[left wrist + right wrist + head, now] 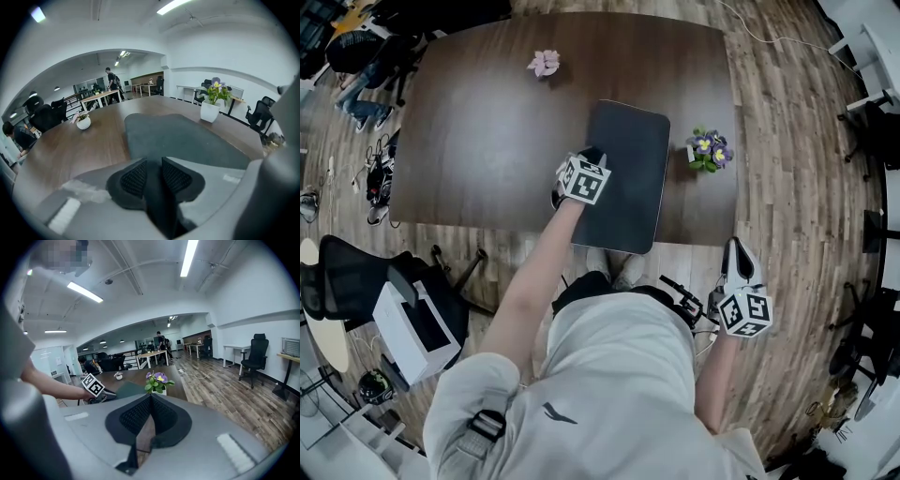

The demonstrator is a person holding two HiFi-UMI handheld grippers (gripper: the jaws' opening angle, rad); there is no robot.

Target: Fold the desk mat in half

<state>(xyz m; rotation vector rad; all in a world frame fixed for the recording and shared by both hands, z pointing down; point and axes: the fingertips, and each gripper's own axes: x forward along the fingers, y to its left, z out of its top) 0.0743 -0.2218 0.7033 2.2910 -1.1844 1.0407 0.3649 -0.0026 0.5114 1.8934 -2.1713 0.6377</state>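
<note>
A dark grey, flat, soft desk mat [630, 187] lies open on the big brown wooden table [487, 131]. It sits by the near edge, a bit to the right. The left gripper [589, 161] is at the mat's left edge. Its jaws are close together and pinch that edge. The right gripper [737, 258] hangs off the table, near and to the right. Its jaws are closed with nothing in them. A small white pot of purple flowers [709, 150] stands just right of the mat. A pot of pink flowers [544, 63] stands at the far side.
</note>
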